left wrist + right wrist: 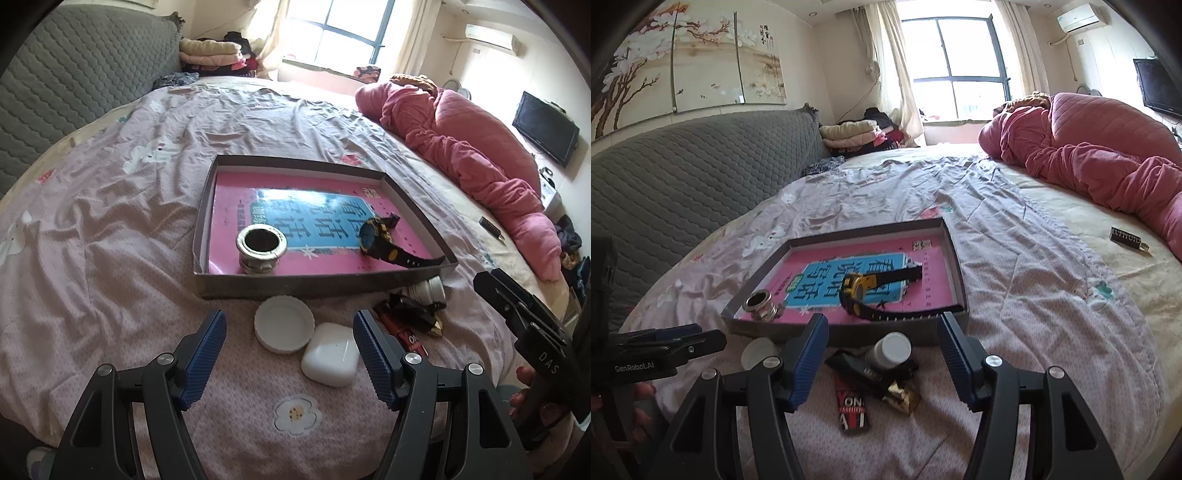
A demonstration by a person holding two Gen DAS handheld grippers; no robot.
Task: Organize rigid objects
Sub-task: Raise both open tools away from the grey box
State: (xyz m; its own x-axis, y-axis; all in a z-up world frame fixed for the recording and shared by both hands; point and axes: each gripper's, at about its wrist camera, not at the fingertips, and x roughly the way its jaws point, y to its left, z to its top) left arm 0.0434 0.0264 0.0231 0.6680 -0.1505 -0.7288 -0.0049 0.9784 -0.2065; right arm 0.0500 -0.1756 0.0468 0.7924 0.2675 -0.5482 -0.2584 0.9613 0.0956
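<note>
With the left gripper (290, 354) spread wide and empty, the white earbud case (330, 354) is judged light, stiff & slick, best pinched across its flat sides.

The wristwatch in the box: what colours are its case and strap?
The wristwatch has a yellow-and-black case and black strap; the right wrist view shows it best.

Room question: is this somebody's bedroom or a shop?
A bedroom in a home, most likely. A big bed with a flowery sheet fills the view, a pink quilt is bunched on it, and folded blankets are stacked by the window.
</note>
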